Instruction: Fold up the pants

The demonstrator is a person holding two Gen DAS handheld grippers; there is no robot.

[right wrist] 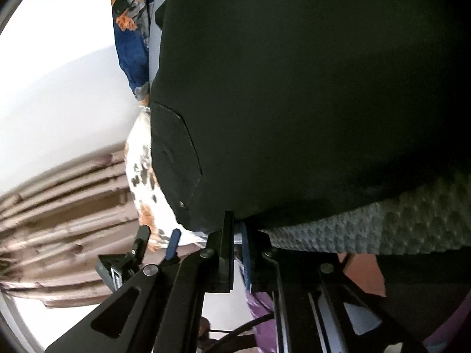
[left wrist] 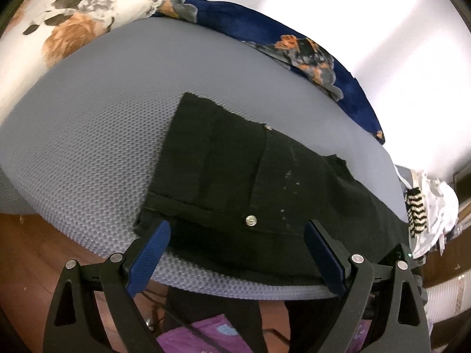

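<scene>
Black pants [left wrist: 235, 170] lie flat on a grey dimpled mattress pad [left wrist: 103, 135], their waistband and a metal button [left wrist: 251, 221] near the front edge. My left gripper [left wrist: 238, 236] is open. Its blue pads [left wrist: 156, 244] straddle the waistband just above the cloth, and nothing is pinched. In the right wrist view, which is rolled on its side, the pants [right wrist: 294, 88] fill most of the picture. My right gripper [right wrist: 235, 229] is shut on the pants' edge where it meets the pad [right wrist: 382, 229]. The left gripper's fingers [right wrist: 159, 238] show small at the left.
A white floral pillow [left wrist: 73, 14] and a blue floral blanket [left wrist: 338, 67] lie along the pad's far side. A heap of light clothes [left wrist: 426, 211] sits at the right end. Wooden floor [left wrist: 44, 250] and a purple item [left wrist: 200, 335] lie below the front edge. Brown curtains [right wrist: 59, 191] hang beyond.
</scene>
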